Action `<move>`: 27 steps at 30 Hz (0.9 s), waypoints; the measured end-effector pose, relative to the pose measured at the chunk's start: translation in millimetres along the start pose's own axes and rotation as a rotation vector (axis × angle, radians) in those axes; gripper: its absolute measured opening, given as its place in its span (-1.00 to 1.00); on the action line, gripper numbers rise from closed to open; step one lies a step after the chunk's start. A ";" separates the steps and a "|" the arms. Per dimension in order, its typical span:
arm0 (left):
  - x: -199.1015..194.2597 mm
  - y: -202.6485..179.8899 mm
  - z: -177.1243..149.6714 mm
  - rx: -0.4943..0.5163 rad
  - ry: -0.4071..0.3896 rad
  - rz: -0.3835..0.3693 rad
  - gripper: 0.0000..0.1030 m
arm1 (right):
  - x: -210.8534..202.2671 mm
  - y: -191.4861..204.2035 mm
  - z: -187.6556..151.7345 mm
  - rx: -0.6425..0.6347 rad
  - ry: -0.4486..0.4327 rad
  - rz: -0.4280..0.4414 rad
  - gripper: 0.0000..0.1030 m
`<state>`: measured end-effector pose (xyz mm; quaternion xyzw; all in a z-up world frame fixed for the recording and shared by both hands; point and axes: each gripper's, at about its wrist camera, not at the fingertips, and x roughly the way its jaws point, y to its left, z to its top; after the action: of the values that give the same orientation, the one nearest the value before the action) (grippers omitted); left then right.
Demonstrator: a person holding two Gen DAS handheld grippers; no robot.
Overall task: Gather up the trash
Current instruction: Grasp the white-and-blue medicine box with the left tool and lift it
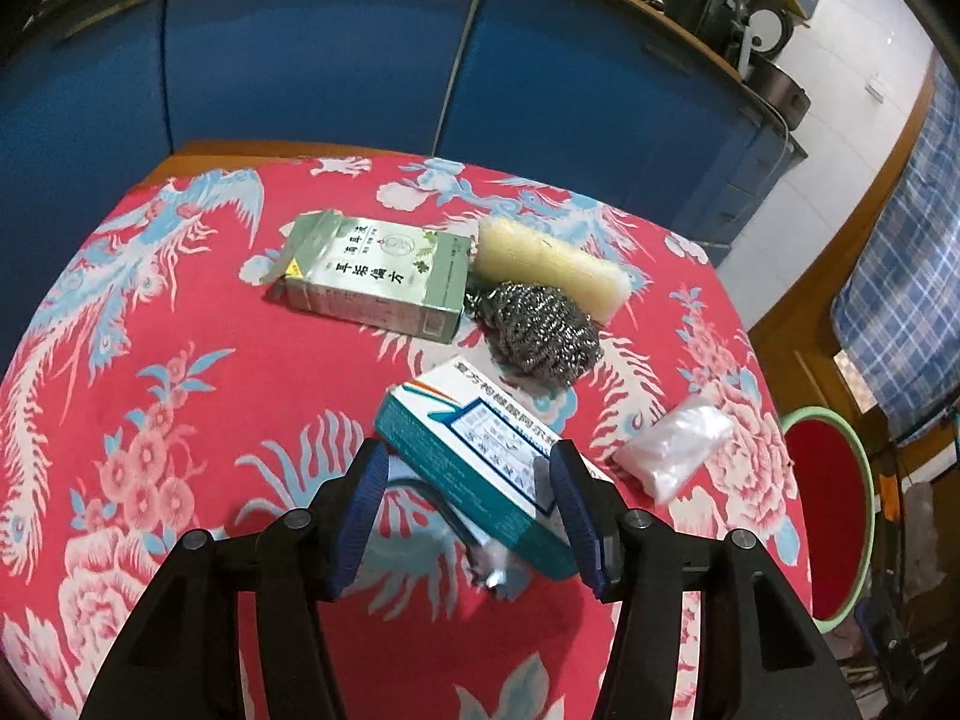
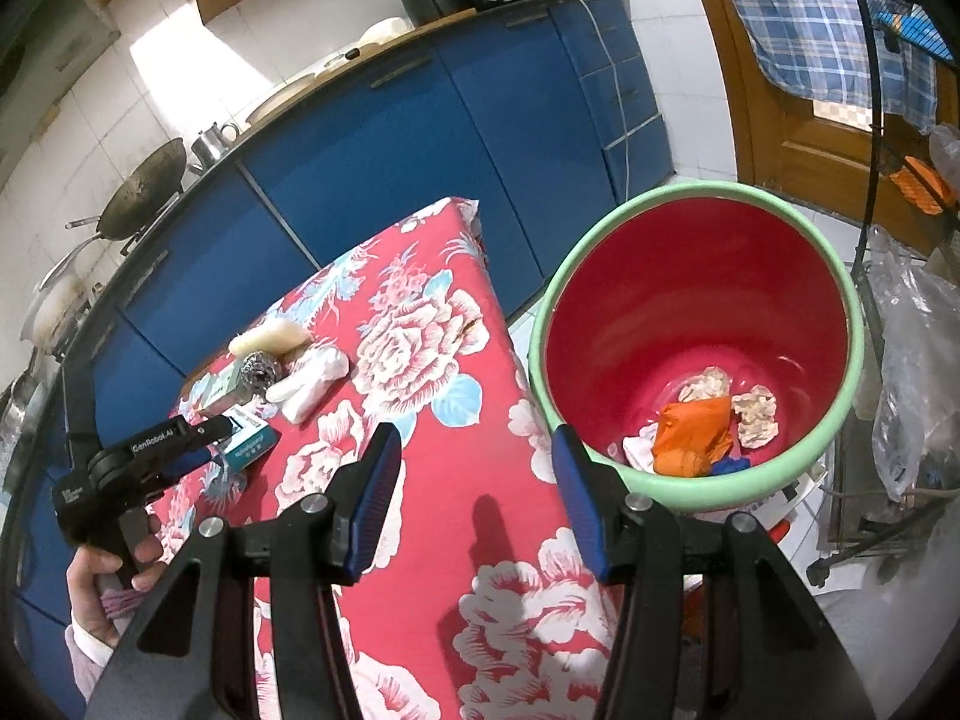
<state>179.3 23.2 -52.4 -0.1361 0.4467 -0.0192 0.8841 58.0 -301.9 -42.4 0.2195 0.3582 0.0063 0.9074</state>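
Left claw [image 1: 468,510], spread, straddles the teal-and-white carton [image 1: 480,456] lying on the table [image 1: 240,396]; light, crushable cardboard, so probably best gripped gently across its long sides.

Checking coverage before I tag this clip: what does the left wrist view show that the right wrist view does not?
Left wrist only: the teal and white box lying close between the open left gripper fingers.

Right wrist only: the bucket's inside with orange trash, and the right gripper, open and empty.

Both: the steel scourer, yellow sponge, green box and plastic bag.
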 end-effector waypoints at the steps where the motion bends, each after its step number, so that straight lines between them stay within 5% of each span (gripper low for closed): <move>1: 0.4 -0.1 0.4 0.001 -0.002 0.000 0.12 | 1.1 0.7 -0.1 -0.002 0.002 -0.001 0.07; 27: 29.8 -24.3 9.6 0.034 0.080 -0.093 0.15 | 12.1 2.9 -0.4 -0.014 0.029 -0.012 0.07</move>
<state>207.0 -2.6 -64.0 -0.1409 0.4746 -0.0731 0.8658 67.2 -297.1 -49.3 0.2111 0.3724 0.0065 0.9037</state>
